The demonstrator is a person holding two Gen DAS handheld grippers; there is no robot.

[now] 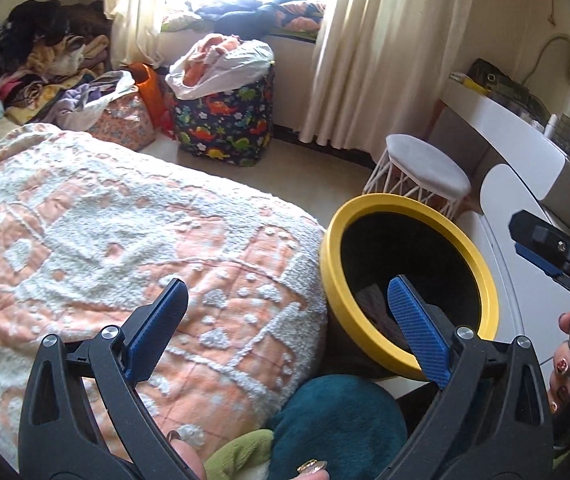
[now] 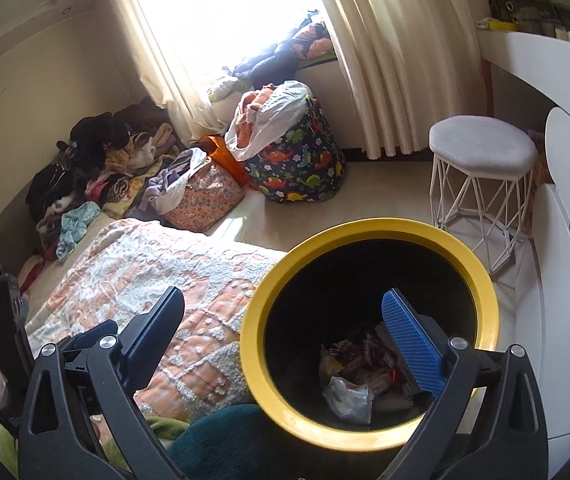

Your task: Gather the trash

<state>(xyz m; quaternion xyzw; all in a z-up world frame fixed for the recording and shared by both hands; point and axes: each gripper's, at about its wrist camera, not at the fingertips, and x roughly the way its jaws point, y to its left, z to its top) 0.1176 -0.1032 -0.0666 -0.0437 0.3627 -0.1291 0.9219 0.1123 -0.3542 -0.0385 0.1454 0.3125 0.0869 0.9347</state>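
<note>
With my left claw [image 1: 285,328] and right claw [image 2: 289,332] both spread wide and empty, wrappers [image 2: 365,364] lying inside the yellow-rimmed bin [image 2: 261,360] at the bed's [image 2: 145,272] corner, I'd lift clear of its rim.

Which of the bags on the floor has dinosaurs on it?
The big dark bag by the curtain, stuffed with a white plastic bag. The smaller bag beside it is pink with a swirly pattern, and the third is plain orange.

Round yellow-rimmed black bin [image 2: 369,436]: smooth matt plastic rim
Orange-and-white tufted bedspread [image 1: 125,232]: rough nubbly cloth
White wire-legged stool [image 2: 483,146]: soft matt cloth seat
Tool pads [image 2: 411,348]: blue ribbed plastic
</note>
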